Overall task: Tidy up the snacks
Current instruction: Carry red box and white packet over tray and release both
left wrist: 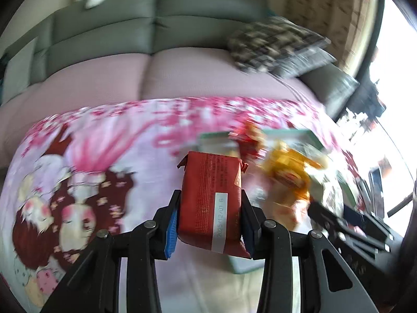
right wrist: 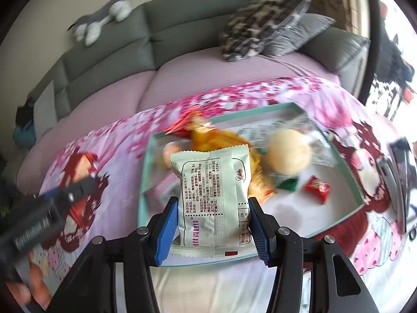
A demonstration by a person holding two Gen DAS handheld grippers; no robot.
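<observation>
The left gripper [left wrist: 209,220] is clamped on a red snack packet [left wrist: 212,203], held above the pink patterned cloth [left wrist: 104,140], with the teal tray [left wrist: 299,133] ahead to its right. The right gripper [right wrist: 212,230] pinches a white snack packet [right wrist: 213,198] over the tray's [right wrist: 148,172] near edge; beyond its fingers lie a yellow bag [right wrist: 216,138], a round bun [right wrist: 289,154] and a small red candy [right wrist: 316,188].

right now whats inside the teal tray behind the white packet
Inside the teal tray: a yellow-orange bag, a round pale bun, a green candy and a red candy. The white packet, clamped in the right gripper, covers whatever lies directly behind it.
</observation>
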